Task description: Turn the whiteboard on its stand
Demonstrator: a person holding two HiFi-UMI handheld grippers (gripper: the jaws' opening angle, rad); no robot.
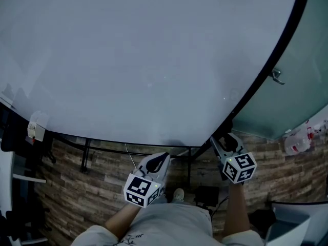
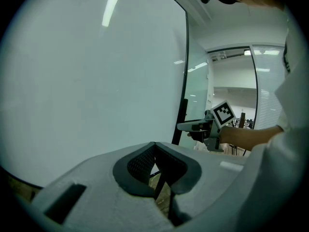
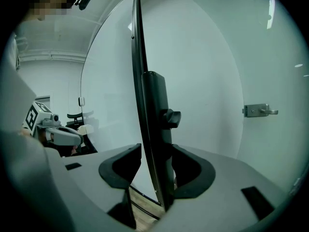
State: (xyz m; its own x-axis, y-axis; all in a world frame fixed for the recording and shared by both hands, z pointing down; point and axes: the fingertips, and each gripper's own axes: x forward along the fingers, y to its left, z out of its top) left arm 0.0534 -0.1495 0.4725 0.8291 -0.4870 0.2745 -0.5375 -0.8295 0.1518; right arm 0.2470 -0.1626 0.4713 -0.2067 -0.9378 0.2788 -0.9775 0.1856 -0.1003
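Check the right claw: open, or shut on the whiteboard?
Shut on the whiteboard. In the right gripper view the right claw has the board's dark edge between its pads, one against each side.

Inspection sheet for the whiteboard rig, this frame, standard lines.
Surface: brown wood-plank floor; no table seen.
Job's things: large white whiteboard with black frame, on a black metal stand.
Clutter: clear plastic bottle on the floor, right side.
Grippers: left gripper claw shut, empty, tip by the board's lower edge; right gripper claw shut on the board's side frame.
Cables: thin pale wire under the board.
Surroundings: frosted glass door with a metal handle.
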